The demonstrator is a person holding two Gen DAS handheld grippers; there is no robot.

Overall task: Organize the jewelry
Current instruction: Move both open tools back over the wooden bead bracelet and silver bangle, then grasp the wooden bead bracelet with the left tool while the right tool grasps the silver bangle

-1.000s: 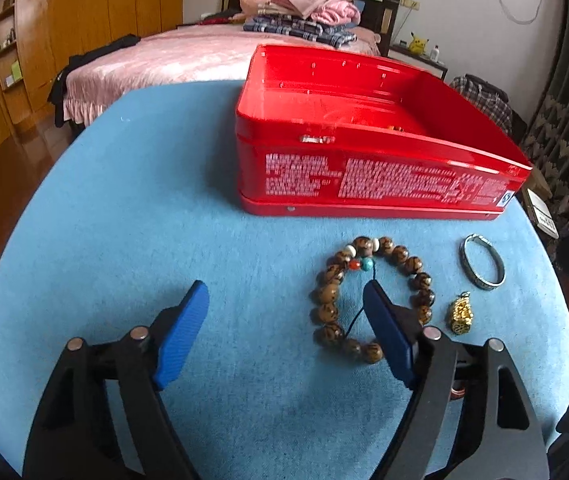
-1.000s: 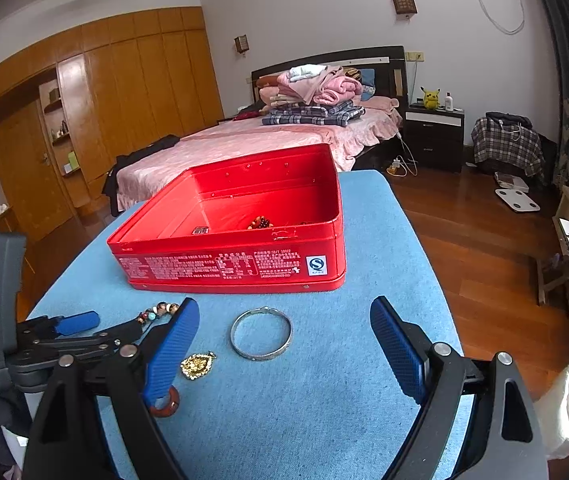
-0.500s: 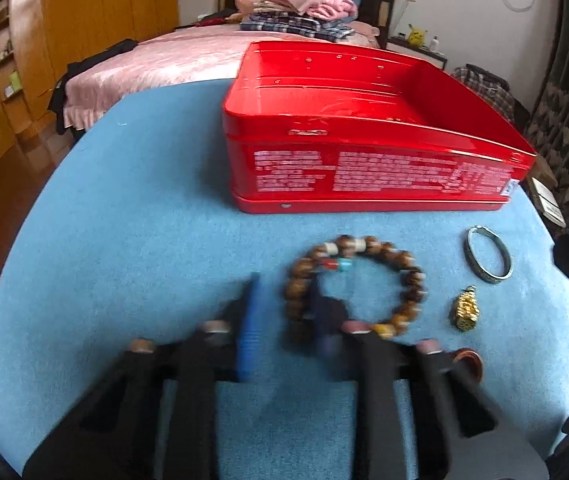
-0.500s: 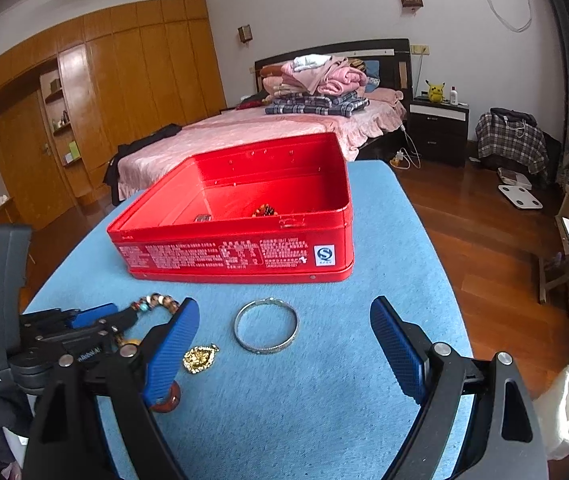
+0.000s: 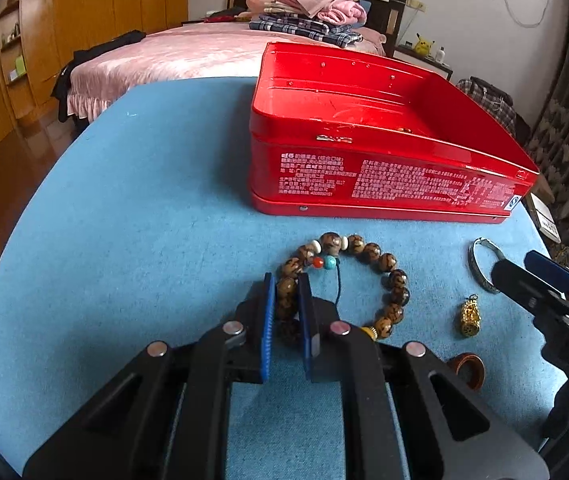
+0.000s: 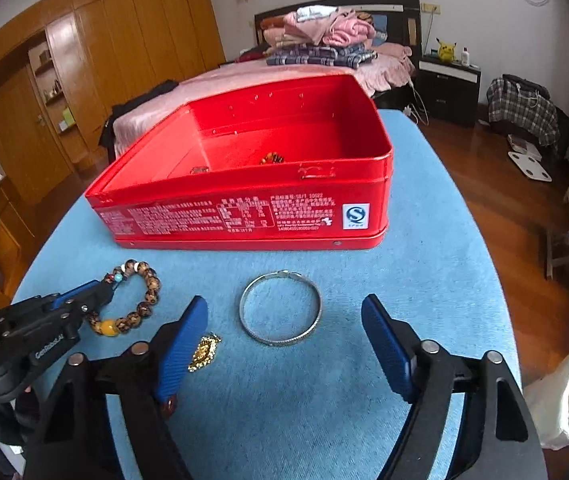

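Note:
A brown bead bracelet (image 5: 368,252) lies on the blue table in front of an open red tin box (image 5: 380,168). My left gripper (image 5: 286,292) is shut on the bracelet's left side, which still rests on the table; it also shows in the right wrist view (image 6: 100,294) with the bracelet (image 6: 146,300). My right gripper (image 6: 284,312) is open and empty, its fingers either side of a silver bangle (image 6: 280,308). A gold pendant (image 6: 204,350) lies by its left finger. The red box (image 6: 244,200) holds a few small pieces.
A brown ring (image 5: 469,370) lies near the gold pendant (image 5: 469,318) and the silver bangle (image 5: 484,268). The table's (image 5: 124,200) round edge drops to a wooden floor on both sides. A bed stands behind the table. A white cup-like thing (image 6: 564,392) is at the right.
My left gripper moved forward and closed from wide open onto the bead bracelet's left side. My right gripper moved forward toward the silver bangle and stayed open.

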